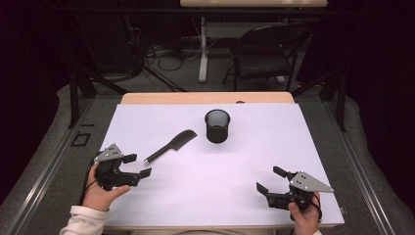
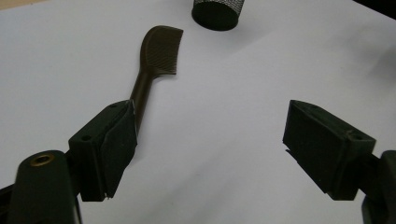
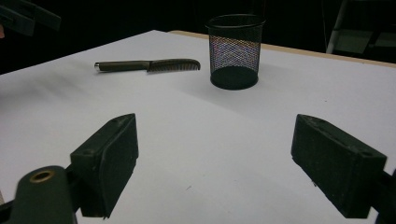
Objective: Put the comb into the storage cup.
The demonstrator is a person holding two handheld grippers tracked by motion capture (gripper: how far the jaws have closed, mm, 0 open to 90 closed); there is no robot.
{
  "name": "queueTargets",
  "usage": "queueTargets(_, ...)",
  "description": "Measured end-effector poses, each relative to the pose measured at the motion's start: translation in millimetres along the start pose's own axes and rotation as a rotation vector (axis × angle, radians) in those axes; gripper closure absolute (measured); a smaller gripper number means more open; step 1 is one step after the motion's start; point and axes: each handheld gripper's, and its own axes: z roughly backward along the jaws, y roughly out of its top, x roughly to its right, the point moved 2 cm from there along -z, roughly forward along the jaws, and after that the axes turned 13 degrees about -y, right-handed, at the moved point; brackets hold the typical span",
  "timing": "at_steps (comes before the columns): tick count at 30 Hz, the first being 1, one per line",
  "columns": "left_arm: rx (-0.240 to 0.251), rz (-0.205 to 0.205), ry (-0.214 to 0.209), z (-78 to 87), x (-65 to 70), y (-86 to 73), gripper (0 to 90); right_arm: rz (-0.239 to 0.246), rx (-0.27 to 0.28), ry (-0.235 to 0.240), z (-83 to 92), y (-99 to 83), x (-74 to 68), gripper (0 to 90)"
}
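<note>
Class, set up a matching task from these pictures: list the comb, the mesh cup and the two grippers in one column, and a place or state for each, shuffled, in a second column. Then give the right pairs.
Column one:
1. comb
2. mesh cup
3. left gripper
4. right gripper

Column two:
A. stands upright near the middle of the white table top
B. open, near the table's front right corner
C. lies flat, its handle end towards the left gripper
D. open, nothing between its jaws, close to the comb's handle end

Pairs: 1-C, 2-A, 3-D, 4-B
</note>
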Motion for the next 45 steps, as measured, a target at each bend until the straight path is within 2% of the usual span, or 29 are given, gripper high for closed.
queueTargets(2, -0.029, 0.014, 0.0, 0.3, -4.6, 3.5, 17.8, -0.002, -0.005, 0.002, 0.0, -0.2, 0.4, 14.6)
queueTargets(12, -0.123, 0.02, 0.01, -3.0, -10.8, 13.6, 18.1, -0.007, -0.009, 0.004, -0.9, -0.8, 0.8, 14.6)
queueTargets(19, -0.167, 0.017, 0.024, -2.6, -13.5, 23.1, 19.3, -0.012, -0.01, 0.006, -1.2, -1.1, 1.4, 14.6)
queueTargets(22, -0.188, 0.012, 0.02, -2.9, -15.5, 28.3, 20.1, -0.012, -0.011, 0.006, -1.2, -1.1, 1.3, 14.6)
queueTargets(28, -0.241, 0.027, 0.008, -4.9, -21.2, 37.7, 20.5, -0.012, -0.009, 0.006, -1.6, -1.3, 1.6, 14.6)
queueTargets(39, -0.291, 0.037, 0.005, -8.9, -22.9, 50.3, 22.1, -0.015, -0.009, 0.008, -1.4, -1.2, 1.9, 14.6)
queueTargets(41, -0.32, 0.029, 0.013, -10.2, -22.8, 53.1, 22.1, -0.016, -0.009, 0.008, -1.5, -1.2, 1.9, 14.7)
queueTargets(42, -0.352, 0.019, 0.026, -11.6, -21.6, 57.4, 22.1, -0.015, -0.012, 0.007, -1.6, -1.2, 1.9, 14.7)
queueTargets(43, -0.352, 0.019, 0.026, -11.6, -21.6, 57.4, 22.1, -0.015, -0.012, 0.007, -1.6, -1.2, 1.9, 14.7)
queueTargets(44, -0.412, -0.034, 0.083, -12.5, -19.3, 64.7, 22.0, -0.012, -0.015, 0.006, -1.8, -1.3, 2.2, 14.7)
queueTargets(45, -0.412, -0.034, 0.083, -12.5, -19.3, 64.7, 22.1, -0.012, -0.016, 0.005, -1.9, -1.3, 2.2, 14.7)
